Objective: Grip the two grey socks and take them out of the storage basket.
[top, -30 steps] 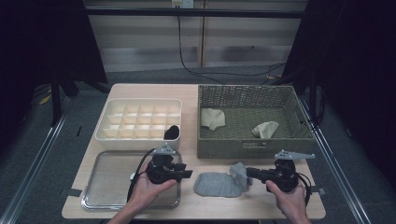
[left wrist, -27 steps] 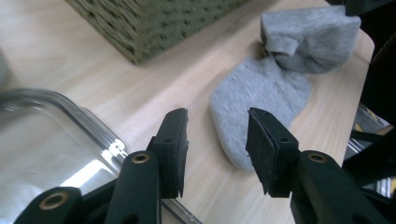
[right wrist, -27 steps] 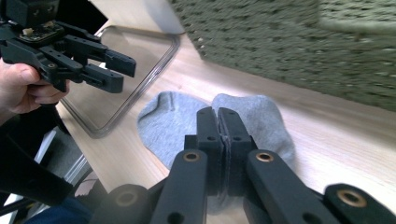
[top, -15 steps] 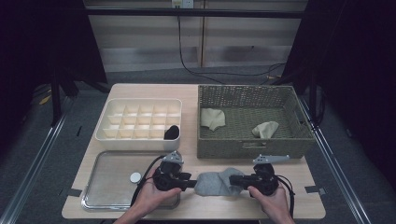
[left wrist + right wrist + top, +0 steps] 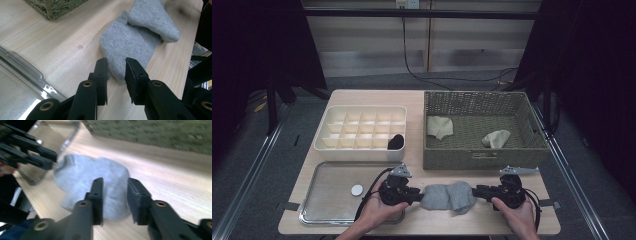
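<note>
While the folded grey knit sock point(image 5: 447, 196) lies flat on the pale wooden surface point(image 5: 412, 102) at the lower middle of the high view, just below the green woven basket point(image 5: 481, 156), both tools are parked at its ends: the left gripper point(image 5: 418, 195) at the sock's left edge and the right gripper point(image 5: 478, 191) at its right edge. In the left gripper view the fingers point(image 5: 102, 72) straddle the near tip of the sock with a gap on each side, so they're apart and not pinching yet, though they've just been closing in. Over in the right gripper view the fingers point(image 5: 97, 192) have just been opening and sit spread over the sock's rounded end, cloth between them but no squeeze that I can see. My worry: the left side could clamp only the top layer, so the fold peels open on any pull. If the right one has really let go, the sock can also drag sideways toward the shiny metal tray point(image 5: 319, 205) at lower left. The picture's blurry on that side, so take it with salt.
</note>
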`<act>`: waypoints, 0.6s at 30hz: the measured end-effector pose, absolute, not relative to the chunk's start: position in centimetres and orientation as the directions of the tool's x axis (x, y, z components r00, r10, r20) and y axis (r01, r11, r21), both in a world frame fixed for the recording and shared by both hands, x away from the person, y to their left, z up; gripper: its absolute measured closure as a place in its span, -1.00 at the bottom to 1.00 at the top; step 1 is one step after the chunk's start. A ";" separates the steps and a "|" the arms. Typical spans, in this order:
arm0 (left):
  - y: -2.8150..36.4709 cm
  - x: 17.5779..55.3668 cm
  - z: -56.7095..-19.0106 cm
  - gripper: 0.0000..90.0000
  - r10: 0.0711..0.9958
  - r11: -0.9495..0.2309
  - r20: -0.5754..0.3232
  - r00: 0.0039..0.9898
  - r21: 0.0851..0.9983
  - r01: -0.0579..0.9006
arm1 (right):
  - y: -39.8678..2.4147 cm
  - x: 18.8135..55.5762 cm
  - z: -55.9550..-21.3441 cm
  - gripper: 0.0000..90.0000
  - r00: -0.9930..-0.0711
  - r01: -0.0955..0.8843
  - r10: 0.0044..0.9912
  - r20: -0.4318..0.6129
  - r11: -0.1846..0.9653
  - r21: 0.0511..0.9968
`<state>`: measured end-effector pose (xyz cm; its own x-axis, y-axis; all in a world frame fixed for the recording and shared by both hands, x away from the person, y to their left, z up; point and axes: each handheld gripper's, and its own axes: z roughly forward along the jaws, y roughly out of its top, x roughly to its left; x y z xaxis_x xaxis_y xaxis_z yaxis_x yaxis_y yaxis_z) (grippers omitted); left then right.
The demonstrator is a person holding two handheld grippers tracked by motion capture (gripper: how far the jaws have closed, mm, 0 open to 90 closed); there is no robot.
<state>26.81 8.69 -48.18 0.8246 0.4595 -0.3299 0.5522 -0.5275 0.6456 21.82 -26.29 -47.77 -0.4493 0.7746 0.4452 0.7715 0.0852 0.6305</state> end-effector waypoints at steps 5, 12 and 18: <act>8.7 27.0 -48.3 0.45 0.465 -0.523 -0.342 0.817 0.638 0.565 | -25.8 22.3 -48.4 0.39 -0.454 0.784 0.771 0.447 0.108 0.611; 8.7 27.0 -48.4 0.45 0.470 -0.519 -0.343 0.813 0.637 0.569 | -25.1 22.8 -49.1 0.52 -0.466 0.796 0.768 0.440 0.146 0.587; 8.6 27.2 -48.6 0.42 0.469 -0.529 -0.339 0.816 0.631 0.567 | -25.2 23.0 -49.0 0.86 -0.455 0.799 0.767 0.453 0.128 0.587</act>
